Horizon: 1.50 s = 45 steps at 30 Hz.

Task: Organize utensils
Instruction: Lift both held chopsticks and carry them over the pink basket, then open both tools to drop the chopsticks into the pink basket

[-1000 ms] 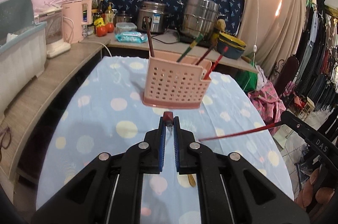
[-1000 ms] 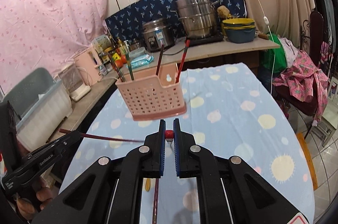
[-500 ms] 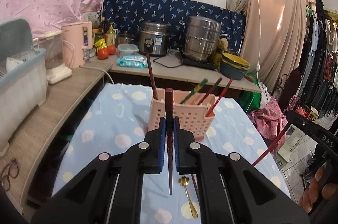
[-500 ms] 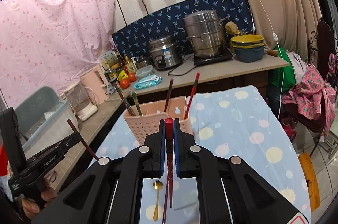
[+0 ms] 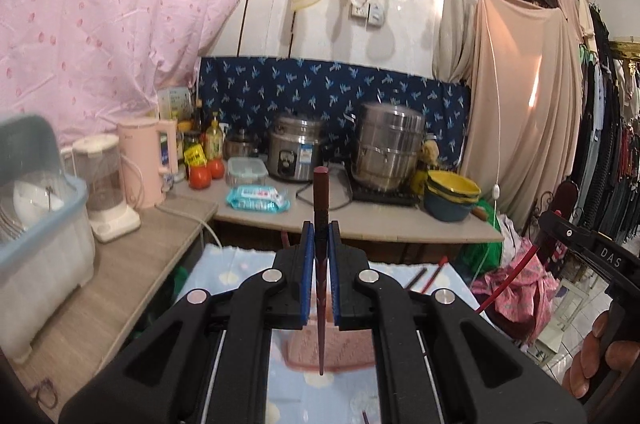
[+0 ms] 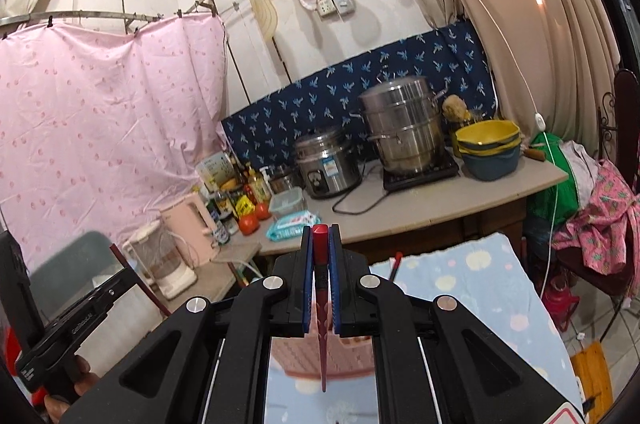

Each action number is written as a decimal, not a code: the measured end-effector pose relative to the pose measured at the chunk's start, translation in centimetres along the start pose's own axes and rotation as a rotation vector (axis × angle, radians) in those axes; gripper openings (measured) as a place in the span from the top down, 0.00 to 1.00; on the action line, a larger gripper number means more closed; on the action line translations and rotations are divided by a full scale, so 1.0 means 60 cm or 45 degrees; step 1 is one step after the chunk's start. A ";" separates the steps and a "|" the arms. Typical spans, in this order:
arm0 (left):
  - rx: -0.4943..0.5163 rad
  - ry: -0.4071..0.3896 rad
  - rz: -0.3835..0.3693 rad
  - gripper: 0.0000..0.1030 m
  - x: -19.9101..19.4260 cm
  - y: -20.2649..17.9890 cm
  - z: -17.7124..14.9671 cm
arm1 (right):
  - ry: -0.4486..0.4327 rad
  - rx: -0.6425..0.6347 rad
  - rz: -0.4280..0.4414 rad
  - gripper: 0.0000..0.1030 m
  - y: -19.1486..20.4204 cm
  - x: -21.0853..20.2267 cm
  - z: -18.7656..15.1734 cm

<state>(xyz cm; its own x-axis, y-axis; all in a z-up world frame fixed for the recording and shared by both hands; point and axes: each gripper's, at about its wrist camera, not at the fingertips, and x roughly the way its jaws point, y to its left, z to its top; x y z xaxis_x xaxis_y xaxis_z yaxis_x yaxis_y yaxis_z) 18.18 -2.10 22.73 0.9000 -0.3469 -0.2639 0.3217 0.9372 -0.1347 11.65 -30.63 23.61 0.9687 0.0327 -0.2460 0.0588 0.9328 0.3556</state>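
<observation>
Left gripper [image 5: 319, 256]: your blue pads are clamped on a dark red chopstick [image 5: 320, 207], held upright with its blunt end up and its thin tip hanging down over the pink basket [image 5: 320, 356].
Right gripper [image 6: 320, 260]: clamped the same way on a brighter red chopstick [image 6: 320, 236], upright, tip pointing down above the basket's near rim.
Basket: it sits on the spotted tablecloth [image 5: 224, 272], mostly hidden under your gripper bodies; a few sticks already in it [image 5: 428, 276] lean out past its far side.
Doing it well: I judge the step to be dropping both sticks into the basket. Keep each one plumb, bring the tip inside the rim before you let go, and steer clear of the sticks already leaning there. Which compartment lies under each tip cannot be told from here, so check before you release.
Risk: a tilted release could send a stick off the rim onto the cloth.
Change from half a second ago: both cameras have pitched up; the basket, then plainly ahead of you, now lies beneath the grippers, and the gold spoon beside it is out of view.
</observation>
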 end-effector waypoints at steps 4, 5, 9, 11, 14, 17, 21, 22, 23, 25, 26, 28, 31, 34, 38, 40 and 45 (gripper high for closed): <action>-0.014 -0.049 0.007 0.93 0.021 0.003 0.032 | -0.035 -0.001 0.003 0.93 0.008 0.032 0.031; -0.019 -0.061 0.007 0.93 0.028 0.004 0.040 | -0.042 -0.002 0.004 0.93 0.010 0.042 0.037; -0.012 -0.108 0.022 0.93 0.056 0.006 0.062 | -0.070 0.009 0.005 0.93 0.012 0.080 0.052; -0.020 -0.112 0.016 0.93 0.074 0.009 0.065 | -0.068 0.028 0.004 0.93 0.008 0.101 0.054; -0.028 -0.097 0.006 0.93 0.098 0.012 0.062 | -0.040 0.048 0.002 0.93 0.001 0.134 0.048; -0.027 -0.065 0.000 0.93 0.123 0.012 0.047 | 0.012 0.058 -0.001 0.93 -0.004 0.165 0.030; -0.025 -0.004 -0.003 0.93 0.152 0.013 0.017 | 0.081 0.041 -0.019 0.93 -0.007 0.202 0.001; -0.027 0.012 -0.001 0.93 0.160 0.015 0.010 | 0.094 0.039 -0.021 0.93 -0.008 0.207 -0.006; -0.031 0.027 -0.002 0.93 0.166 0.016 0.004 | 0.109 0.035 -0.024 0.93 -0.008 0.214 -0.013; -0.036 0.054 -0.001 0.93 0.176 0.018 -0.006 | 0.131 0.026 -0.033 0.93 -0.009 0.222 -0.025; -0.037 0.066 -0.001 0.93 0.179 0.019 -0.012 | 0.143 0.023 -0.036 0.93 -0.009 0.226 -0.030; -0.040 0.082 -0.002 0.93 0.184 0.019 -0.018 | 0.158 0.019 -0.040 0.93 -0.011 0.230 -0.037; -0.041 0.100 -0.002 0.92 0.186 0.019 -0.028 | 0.154 0.026 -0.050 0.89 -0.014 0.229 -0.042; -0.047 0.111 0.010 0.89 0.185 0.021 -0.033 | 0.145 0.045 -0.059 0.77 -0.020 0.223 -0.042; -0.064 0.128 0.025 0.82 0.181 0.026 -0.035 | 0.136 0.044 -0.065 0.70 -0.019 0.213 -0.039; -0.060 0.131 0.028 0.82 0.177 0.025 -0.036 | 0.132 0.037 -0.068 0.70 -0.018 0.208 -0.038; -0.051 0.155 0.031 0.82 0.165 0.023 -0.045 | 0.138 0.016 -0.067 0.69 -0.013 0.193 -0.045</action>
<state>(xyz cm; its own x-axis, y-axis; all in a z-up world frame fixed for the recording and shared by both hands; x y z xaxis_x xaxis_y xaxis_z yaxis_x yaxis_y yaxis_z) 26.72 -4.35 17.35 0.8643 -0.3281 -0.3811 0.2860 0.9440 -0.1643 22.15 -30.04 18.07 0.9325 0.0230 -0.3605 0.1125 0.9298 0.3504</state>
